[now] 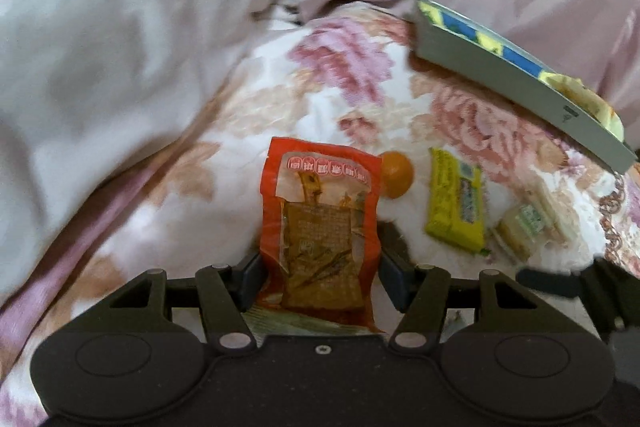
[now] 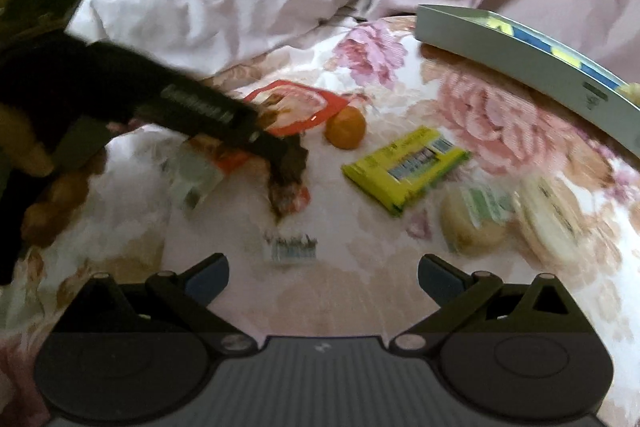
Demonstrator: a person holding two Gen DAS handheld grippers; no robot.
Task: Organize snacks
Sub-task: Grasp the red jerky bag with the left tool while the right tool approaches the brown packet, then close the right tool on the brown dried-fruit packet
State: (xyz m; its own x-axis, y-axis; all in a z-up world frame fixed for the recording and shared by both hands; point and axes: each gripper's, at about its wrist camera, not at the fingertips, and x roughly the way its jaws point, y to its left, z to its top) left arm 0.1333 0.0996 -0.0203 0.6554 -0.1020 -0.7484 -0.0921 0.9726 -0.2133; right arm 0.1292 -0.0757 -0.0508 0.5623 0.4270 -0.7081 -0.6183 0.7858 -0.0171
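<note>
In the left wrist view, we find the left gripper (image 1: 318, 279) clamped on the red snack packet (image 1: 318, 223), 1 pad against each long edge near the packet's lower half, with the packet standing up between the fingers above the floral bedspread (image 1: 352, 83). Beyond it lie an orange round item (image 1: 396, 174), a yellow wrapped bar (image 1: 456, 205) and a pale wrapped pastry (image 1: 520, 227), and further right the grey box (image 1: 516, 83), which we judge to be the likely destination. We rate the packet as light, thin and flexible, with a glossy film that may slip or buckle; the present hold across its width near the stiffer sealed margins suits it, and we advise modest pressure only. In the right wrist view, the right gripper (image 2: 323, 277) has its 2 fingers standing well apart with nothing between them, hovering over bare bedspread near a small printed scrap (image 2: 291, 247). The left gripper (image 2: 286, 157) enters from the left with the red packet (image 2: 300, 105) in its grip, though motion blur here leaves the exact contact uncertain. The orange item (image 2: 346, 127), the yellow bar (image 2: 406, 169) and 2 pale pastries (image 2: 476, 219) lie ahead, all soft and crushable, best taken across their short sides.
</note>
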